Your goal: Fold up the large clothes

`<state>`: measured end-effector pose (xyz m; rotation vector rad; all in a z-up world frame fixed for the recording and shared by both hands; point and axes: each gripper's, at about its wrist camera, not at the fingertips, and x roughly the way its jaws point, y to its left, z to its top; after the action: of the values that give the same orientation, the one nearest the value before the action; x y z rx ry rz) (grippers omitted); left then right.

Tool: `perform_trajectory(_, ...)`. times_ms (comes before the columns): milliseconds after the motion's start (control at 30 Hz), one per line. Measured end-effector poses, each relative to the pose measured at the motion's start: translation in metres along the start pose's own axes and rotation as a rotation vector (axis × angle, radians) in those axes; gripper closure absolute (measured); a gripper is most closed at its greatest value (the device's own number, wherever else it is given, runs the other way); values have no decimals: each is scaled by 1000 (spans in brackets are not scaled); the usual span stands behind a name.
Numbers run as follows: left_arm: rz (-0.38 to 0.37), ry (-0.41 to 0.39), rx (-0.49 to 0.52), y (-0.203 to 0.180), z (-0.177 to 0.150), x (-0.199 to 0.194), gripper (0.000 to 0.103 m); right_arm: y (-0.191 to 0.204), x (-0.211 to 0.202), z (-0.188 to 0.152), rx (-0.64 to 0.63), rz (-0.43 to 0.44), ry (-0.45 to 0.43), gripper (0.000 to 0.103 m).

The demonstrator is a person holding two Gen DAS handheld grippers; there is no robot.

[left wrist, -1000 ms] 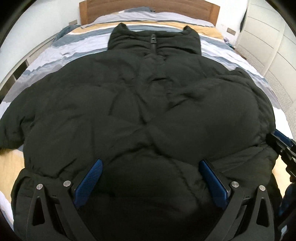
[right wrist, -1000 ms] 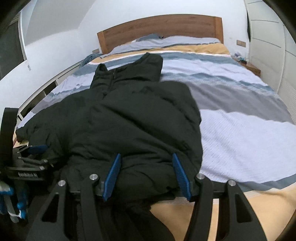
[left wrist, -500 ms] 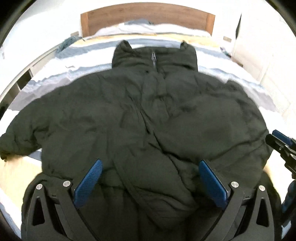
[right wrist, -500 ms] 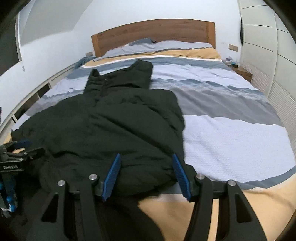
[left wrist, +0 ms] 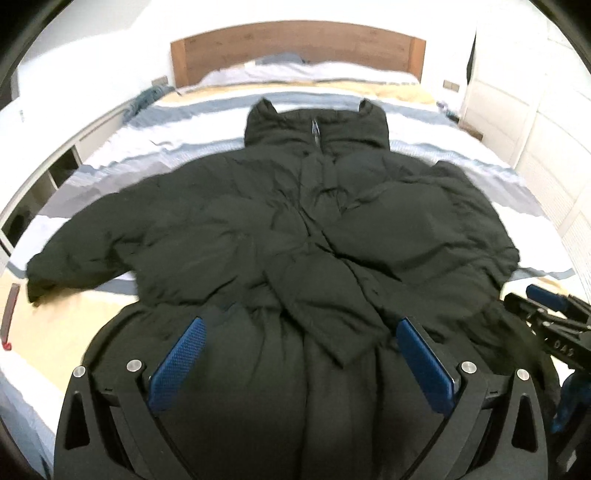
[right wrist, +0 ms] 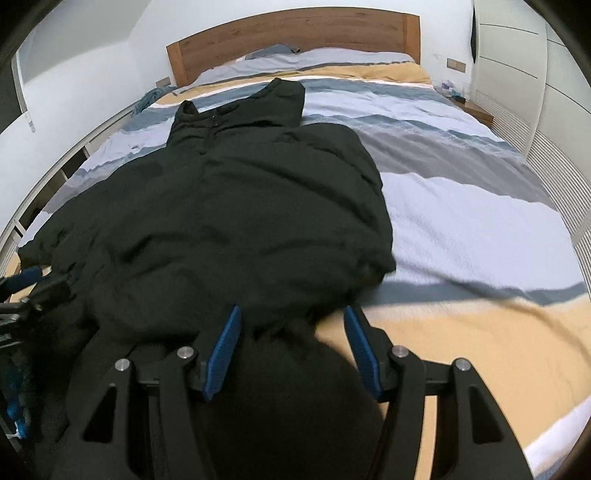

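Jacket (left wrist: 295,229) lengthwise on bed (right wrist: 461,206), collar toward headboard (right wrist: 295,33), both tools open.

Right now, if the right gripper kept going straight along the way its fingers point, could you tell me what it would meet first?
Most likely the black puffer jacket: its bunched lower edge lies just ahead of the right gripper, between the open fingers, with the striped duvet beneath. Depth is hard to judge.

My black puffer jacket (left wrist: 295,229) lies front-up on the striped bed (left wrist: 480,173), zipped collar toward twelve o'clock by the headboard. One sleeve stretches out flat toward nine o'clock; the other is folded in across the chest. The hem bunches at six o'clock.
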<state>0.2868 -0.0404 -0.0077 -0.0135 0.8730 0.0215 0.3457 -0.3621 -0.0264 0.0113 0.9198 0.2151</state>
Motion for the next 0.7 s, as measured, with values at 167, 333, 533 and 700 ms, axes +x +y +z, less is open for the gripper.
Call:
perform_trajectory(167, 9, -63, 6, 13, -23, -49, 1, 16, -38, -27, 48, 4, -14, 46)
perform_trajectory(333, 9, -108, -18, 34, -43, -91, 1, 30, -73, -57, 113, 1, -28, 46)
perform_trajectory(533, 5, -162, -50, 59, -69, -135, 1, 46, -110, -81, 133, -21, -45, 46)
perform_trajectory(700, 8, -190, -59, 79, -88, -163, 1, 60, -134, -91, 128, -34, -68, 46)
